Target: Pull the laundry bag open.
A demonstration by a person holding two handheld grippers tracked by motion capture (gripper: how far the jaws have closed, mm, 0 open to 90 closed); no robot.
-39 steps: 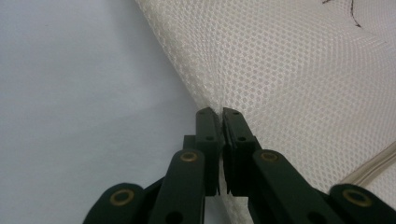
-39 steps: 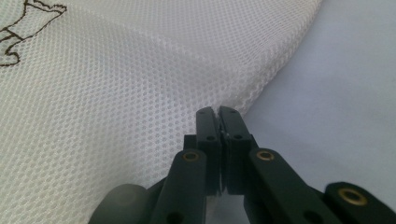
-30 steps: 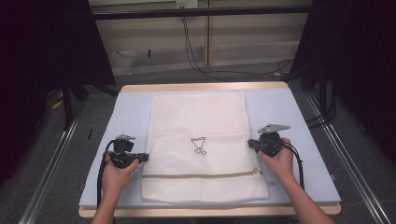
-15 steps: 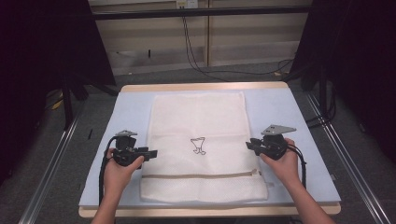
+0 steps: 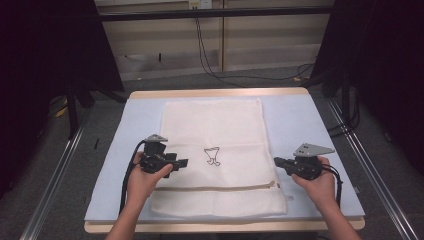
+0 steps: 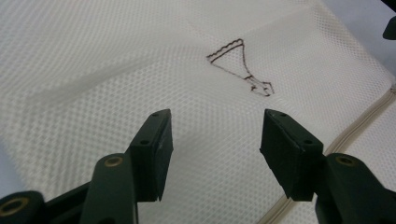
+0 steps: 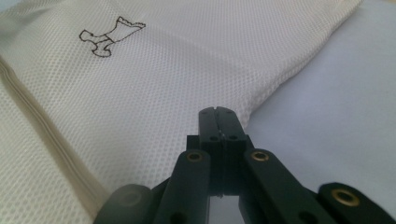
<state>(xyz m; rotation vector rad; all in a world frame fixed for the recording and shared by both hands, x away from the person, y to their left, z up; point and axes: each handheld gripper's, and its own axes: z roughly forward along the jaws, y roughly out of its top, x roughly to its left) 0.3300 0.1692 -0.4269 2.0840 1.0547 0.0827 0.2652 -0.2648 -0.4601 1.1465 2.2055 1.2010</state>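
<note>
Two grippers stand at the near half of a white mesh laundry bag [image 5: 216, 155], which lies flat and spread out on the pale blue table cover [image 5: 300, 125], its zipper seam [image 5: 215, 188] running across near the person's edge.

At the left, the left gripper [image 5: 181, 163] hovers over the bag's left margin, pointed inward toward the small embroidered emblem [image 5: 212, 156]. In the left gripper view its jaws stand wide apart with only mesh [image 6: 140, 70] below and between them; nothing is held, and whether the tips touch the cloth cannot be told.

At the centre, the bag shows no fold, lift or bunching, and the zipper appears shut along its visible length.

At the right, the right gripper [image 5: 278, 161] sits just beside the bag's right edge. In the right gripper view [image 7: 218, 114] its jaws are pressed fully together with nothing between them, the tips at the boundary of mesh [image 7: 187, 60] and table cover.

Assessment: handling of the bag appears not yet begun. No grasp is made on either side; taking hold of the fabric and whatever folding or opening follows all remain.
</note>
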